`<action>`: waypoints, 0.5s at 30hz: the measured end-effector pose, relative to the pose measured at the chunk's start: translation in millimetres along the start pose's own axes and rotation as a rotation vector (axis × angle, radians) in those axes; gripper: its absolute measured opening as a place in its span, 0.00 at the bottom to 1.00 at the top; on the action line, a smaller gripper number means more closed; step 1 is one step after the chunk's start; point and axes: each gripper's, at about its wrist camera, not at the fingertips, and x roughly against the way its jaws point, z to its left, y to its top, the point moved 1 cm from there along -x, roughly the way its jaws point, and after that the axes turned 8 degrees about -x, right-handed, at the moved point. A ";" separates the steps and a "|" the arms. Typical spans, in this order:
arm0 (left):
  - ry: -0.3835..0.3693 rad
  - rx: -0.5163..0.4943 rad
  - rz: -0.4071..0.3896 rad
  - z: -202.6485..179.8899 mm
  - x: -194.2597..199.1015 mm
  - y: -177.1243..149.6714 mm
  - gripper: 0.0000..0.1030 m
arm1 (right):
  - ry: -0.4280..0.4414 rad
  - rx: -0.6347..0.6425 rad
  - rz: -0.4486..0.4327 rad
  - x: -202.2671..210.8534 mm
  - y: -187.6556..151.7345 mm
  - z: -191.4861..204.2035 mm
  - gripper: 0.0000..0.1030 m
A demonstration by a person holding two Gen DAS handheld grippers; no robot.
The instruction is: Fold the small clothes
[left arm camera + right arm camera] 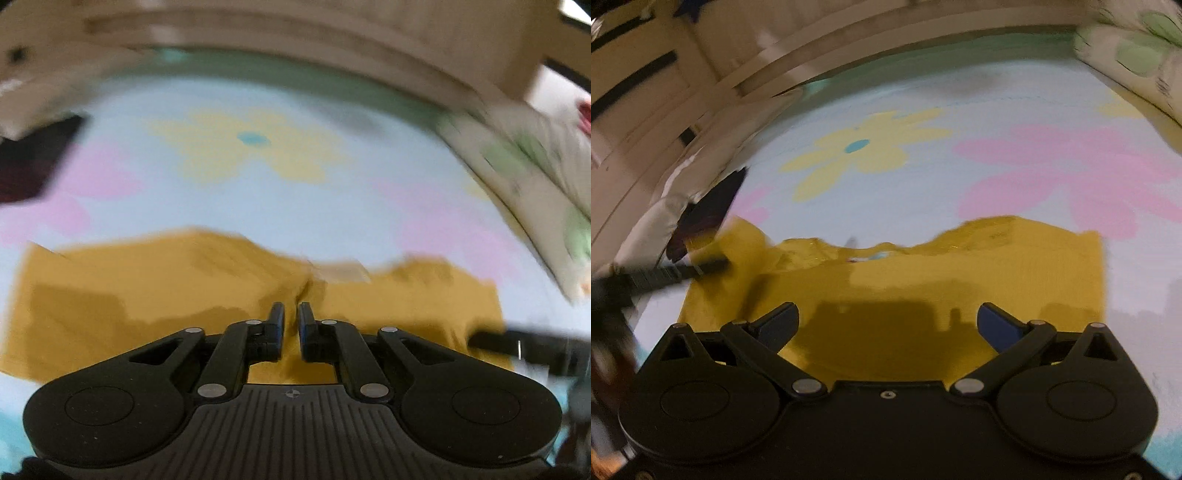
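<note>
Left wrist: rumpled mustard cloth garment [147,295]

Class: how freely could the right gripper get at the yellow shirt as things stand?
Probably freely. The right gripper is open right above the yellow shirt, which lies flat on the flowered sheet with nothing between them. The left gripper is off to one side.

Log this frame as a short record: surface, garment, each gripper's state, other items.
surface: flower-print sheet, pale blue
garment: mustard-yellow top, lying spread on the sheet
left gripper: shut; whether it pinches cloth cannot be told
right gripper: open, empty, above the garment
other: dark cloth at the garment's left; floral pillow at far right
image quality: motion blur in the left wrist view
</note>
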 end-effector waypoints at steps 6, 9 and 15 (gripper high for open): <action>-0.012 -0.038 0.083 -17.0 -11.5 -25.7 0.22 | 0.032 -0.116 0.007 4.4 4.7 -20.8 1.00; 0.020 -0.073 0.083 -14.0 3.8 -36.7 0.24 | 0.068 -0.145 0.014 2.3 6.0 -19.2 1.00; 0.105 -0.111 0.143 7.7 21.2 -63.3 0.24 | 0.136 -0.139 0.065 -19.0 2.5 3.5 1.00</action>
